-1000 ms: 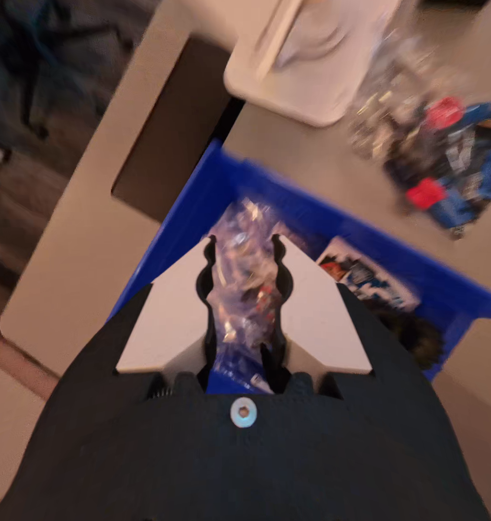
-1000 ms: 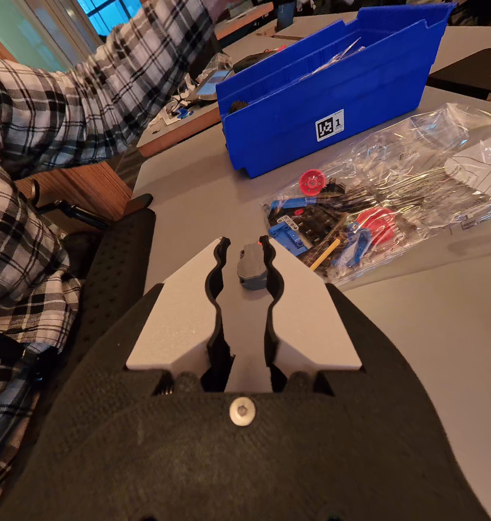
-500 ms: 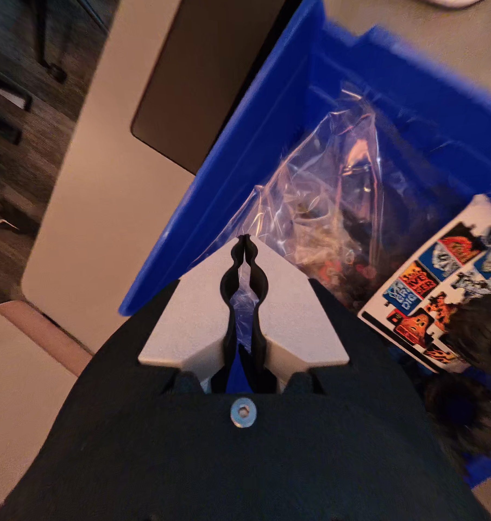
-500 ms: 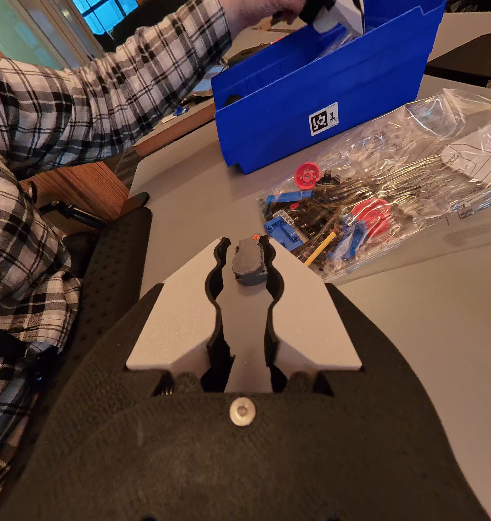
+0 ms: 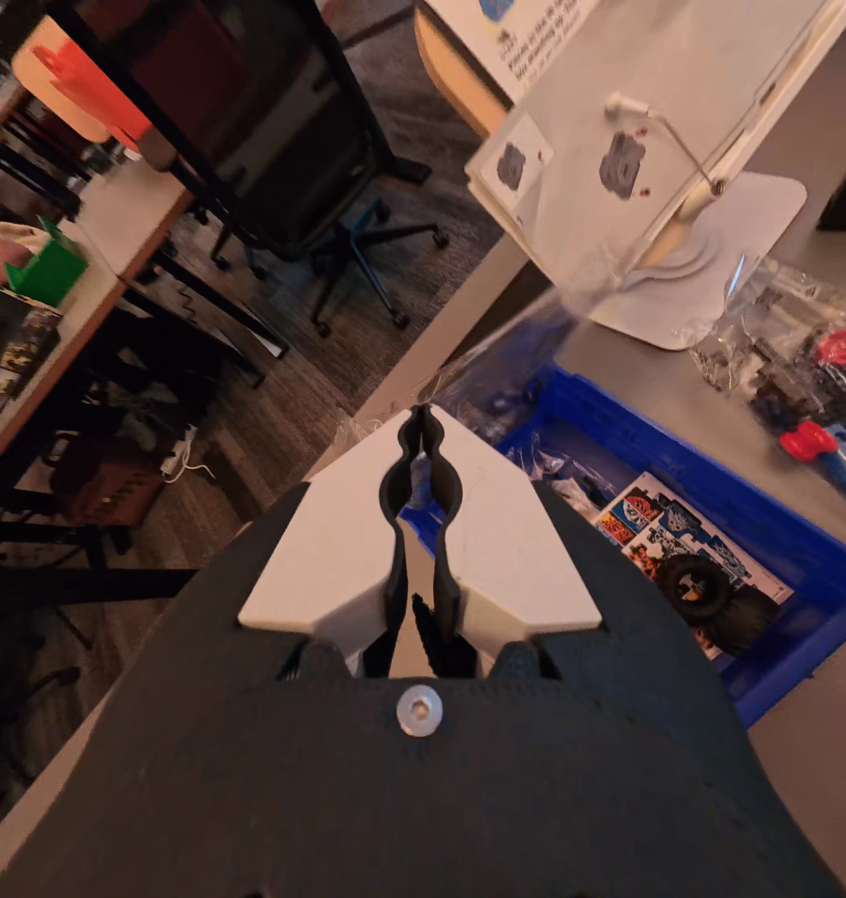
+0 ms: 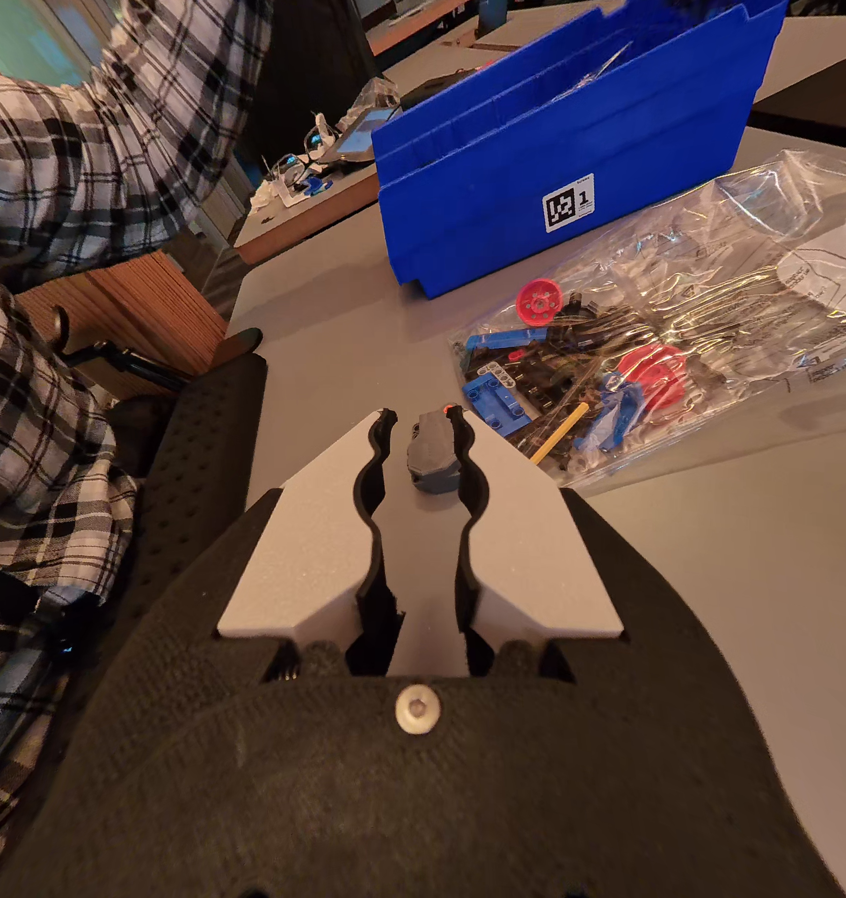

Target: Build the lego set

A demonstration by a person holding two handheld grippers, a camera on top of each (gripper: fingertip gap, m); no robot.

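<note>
Clear bag (image 5: 465,388) is pinched at the closed left gripper (image 5: 422,412) tips; only the right view shows grey piece (image 6: 431,452) between open right gripper (image 6: 420,413) jaws.

1. Ahead and to the right of the right gripper (image 6: 418,413), the blue bin (image 6: 484,160) carries a white label (image 6: 568,203) on its near wall: a black square code with a digit beside it.
2. Far right of that gripper, a printed white sheet (image 6: 824,272) lies inside the clear bag (image 6: 703,252); its lines are too small to read.
3. Right of the left gripper (image 5: 422,410), a colourful sticker sheet (image 5: 674,539) lies in the bin.
4. Ahead of it and to the right, the white booklet (image 5: 581,73) shows blurred print.
</note>
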